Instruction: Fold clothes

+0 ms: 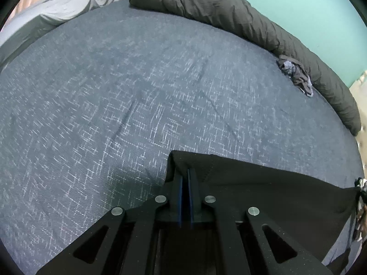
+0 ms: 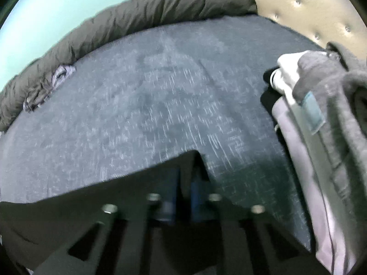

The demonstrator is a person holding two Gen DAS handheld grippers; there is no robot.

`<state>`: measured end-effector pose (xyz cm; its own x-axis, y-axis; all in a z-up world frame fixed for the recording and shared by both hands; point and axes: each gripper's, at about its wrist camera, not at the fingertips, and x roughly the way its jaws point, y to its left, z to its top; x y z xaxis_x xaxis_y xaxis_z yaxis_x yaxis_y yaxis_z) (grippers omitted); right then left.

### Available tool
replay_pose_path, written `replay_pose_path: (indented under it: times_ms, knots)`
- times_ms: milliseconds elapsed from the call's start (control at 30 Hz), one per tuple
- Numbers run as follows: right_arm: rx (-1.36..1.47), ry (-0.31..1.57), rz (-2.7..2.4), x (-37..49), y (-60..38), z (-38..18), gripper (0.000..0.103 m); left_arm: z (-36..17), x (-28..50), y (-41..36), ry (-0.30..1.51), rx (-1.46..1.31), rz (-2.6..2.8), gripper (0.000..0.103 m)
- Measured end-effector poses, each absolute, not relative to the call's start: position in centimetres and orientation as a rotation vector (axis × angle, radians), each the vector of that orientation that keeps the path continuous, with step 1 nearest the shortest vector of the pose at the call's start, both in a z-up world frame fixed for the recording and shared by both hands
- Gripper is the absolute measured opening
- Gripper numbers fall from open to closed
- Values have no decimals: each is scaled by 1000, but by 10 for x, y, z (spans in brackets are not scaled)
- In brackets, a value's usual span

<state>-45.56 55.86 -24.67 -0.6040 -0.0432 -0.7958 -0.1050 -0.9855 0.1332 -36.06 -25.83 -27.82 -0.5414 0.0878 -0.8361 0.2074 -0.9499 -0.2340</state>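
Observation:
A black garment [image 1: 263,188] hangs stretched over the blue-grey bed [image 1: 137,91]. My left gripper [image 1: 185,171] is shut on its left corner, the cloth draped over the fingertips and running off to the right. In the right wrist view, which is blurred by motion, my right gripper [image 2: 184,171] is shut on the other corner of the black garment [image 2: 80,197], which stretches away to the left. The garment's lower part is hidden under both grippers.
A rolled dark grey duvet [image 1: 240,20] lines the far edge against a teal wall, with a small crumpled grey cloth [image 1: 296,75] beside it. A stack of folded clothes [image 2: 321,119] sits at the right by a padded headboard [image 2: 309,4]. Light grey bedding [image 1: 50,11] lies far left.

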Motion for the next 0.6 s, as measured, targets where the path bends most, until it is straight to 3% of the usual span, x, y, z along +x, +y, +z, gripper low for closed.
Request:
replay_pose_path:
  times_ms: [267, 600]
  knots:
    - [-1121, 227, 2814, -451, 577, -188, 4, -260, -359, -267, 511, 1403, -2659, 4]
    - [-1249, 71, 2690, -480, 568, -220, 6, -288, -371, -264, 498, 1487, -2617, 5]
